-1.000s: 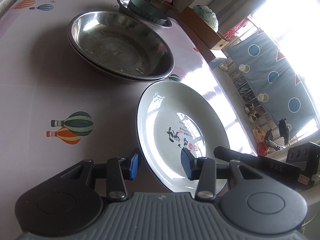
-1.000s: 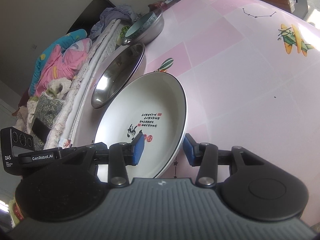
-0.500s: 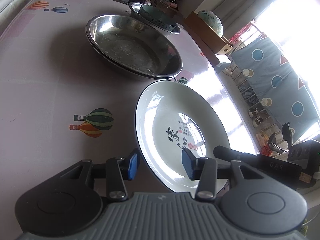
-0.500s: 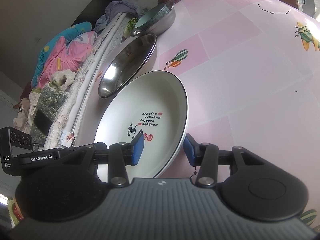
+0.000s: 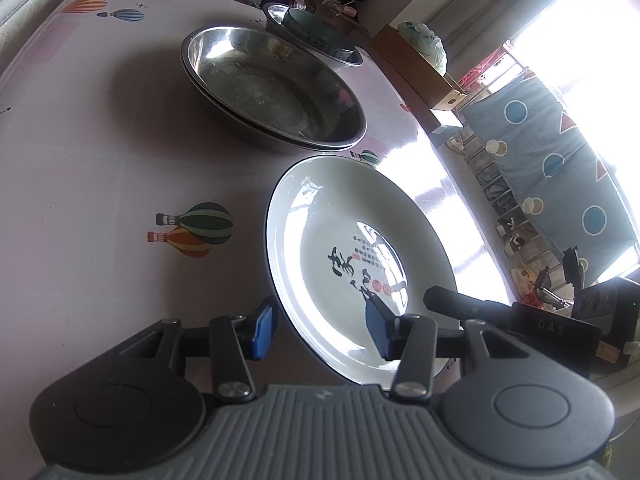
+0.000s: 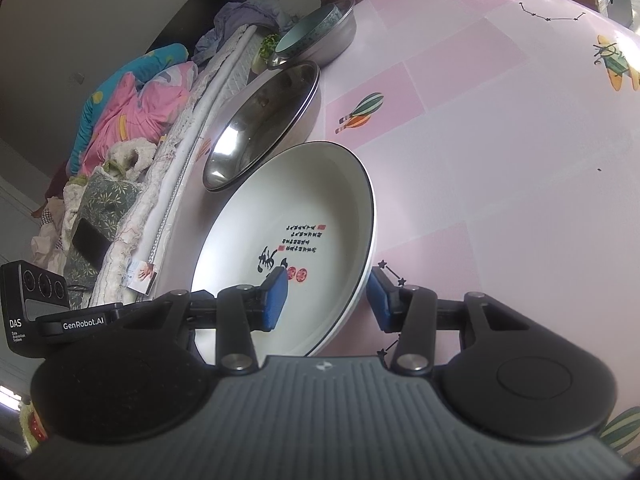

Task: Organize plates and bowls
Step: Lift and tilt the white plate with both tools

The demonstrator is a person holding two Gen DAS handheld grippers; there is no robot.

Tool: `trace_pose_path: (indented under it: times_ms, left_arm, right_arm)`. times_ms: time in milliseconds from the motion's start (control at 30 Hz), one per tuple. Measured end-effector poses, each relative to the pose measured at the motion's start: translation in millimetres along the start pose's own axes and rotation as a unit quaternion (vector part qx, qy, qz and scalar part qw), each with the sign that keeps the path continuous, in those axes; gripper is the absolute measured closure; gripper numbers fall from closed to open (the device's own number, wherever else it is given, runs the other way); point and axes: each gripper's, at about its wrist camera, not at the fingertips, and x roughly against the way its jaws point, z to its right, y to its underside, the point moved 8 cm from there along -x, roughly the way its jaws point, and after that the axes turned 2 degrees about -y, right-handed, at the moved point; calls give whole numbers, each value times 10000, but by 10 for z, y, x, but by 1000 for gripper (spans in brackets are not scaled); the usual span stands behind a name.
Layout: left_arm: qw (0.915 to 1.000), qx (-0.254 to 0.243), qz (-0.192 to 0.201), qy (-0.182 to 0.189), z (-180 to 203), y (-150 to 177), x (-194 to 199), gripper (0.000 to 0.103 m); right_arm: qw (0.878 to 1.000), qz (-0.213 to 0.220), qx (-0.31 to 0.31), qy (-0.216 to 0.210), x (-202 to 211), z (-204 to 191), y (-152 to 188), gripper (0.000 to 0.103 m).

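Left wrist: left gripper [image 5: 318, 330] straddles white plate [image 5: 352, 240] rim, jaws just been opening, pads clear.
Right gripper [image 6: 326, 300] straddles opposite rim, gaps visible, not gripping.

I see a pink balloon-print worktop [image 5: 100, 152] carrying a white plate [image 5: 352, 248], stacked steel basins [image 5: 276, 84] and a far steel bowl [image 6: 332, 40].

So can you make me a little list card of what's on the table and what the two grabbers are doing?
table cover: pink tablecloth with balloon pictures
nearest dish: white plate with black writing
behind it: stacked steel basins
farthest: teal bowl inside a steel bowl
left gripper: jaws straddle the plate's rim, just been opening, pads not pressing
right gripper: jaws straddle the opposite rim, gaps visible, not pressing
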Motion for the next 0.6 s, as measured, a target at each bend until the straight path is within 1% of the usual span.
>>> trace_pose_path:
  times_ms: [367,600]
  left_arm:
    - [10000,-29,-38,60,13,28,-17,52]
    - [9998,-135,-56,102,35,50,-47,52]
  right_arm:
    - [10000,52,0,6,30,10,13,59]
    - [9999,106,1,5,39,24,9,60]
